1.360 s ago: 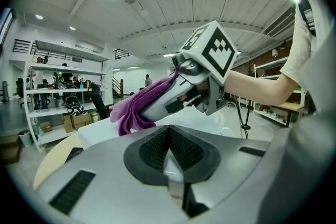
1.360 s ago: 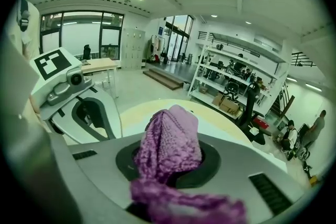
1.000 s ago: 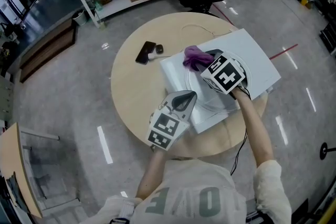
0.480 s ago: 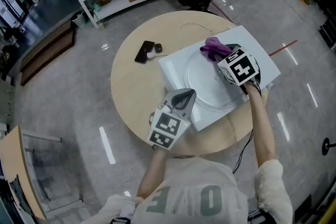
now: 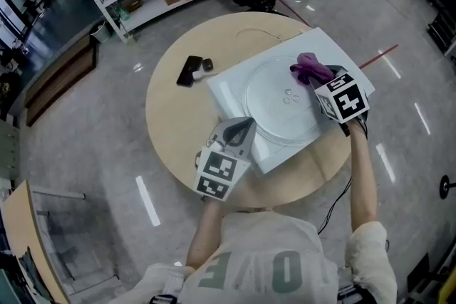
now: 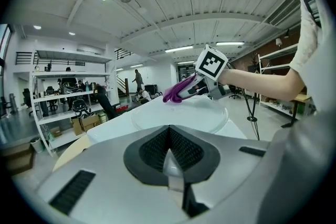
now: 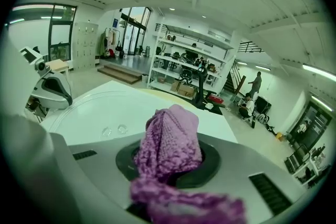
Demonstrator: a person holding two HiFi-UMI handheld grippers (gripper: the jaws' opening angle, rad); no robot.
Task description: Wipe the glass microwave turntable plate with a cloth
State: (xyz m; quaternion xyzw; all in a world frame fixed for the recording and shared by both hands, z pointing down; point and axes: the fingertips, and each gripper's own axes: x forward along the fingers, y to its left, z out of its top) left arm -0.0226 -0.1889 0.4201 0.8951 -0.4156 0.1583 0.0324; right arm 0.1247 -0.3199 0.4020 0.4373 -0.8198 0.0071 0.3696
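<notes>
- Your right claw is clamped on the purple cloth. In the right gripper view the cloth fills the gap between the jaws, with a bunched end sticking out in front and a loose fold spilling back over the claw body.
- You are holding the cloth at the far right part of the glass plate, close to its rim. The views do not settle whether the cloth is pressing on the glass.
- The plate lies flat on a white board, which sits on the round wooden bench. From the right gripper view the plate spreads out to the left of the cloth, with small raised bumps near its middle.
- Your left claw has its jaws together with nothing between them; the left gripper view shows the claw pinched to a single tip.
- It sits at the near left side of the plate, over the near edge of the board, well apart from the cloth.
- A dark phone lies on the bench to the left of the board, apart from it.
</notes>
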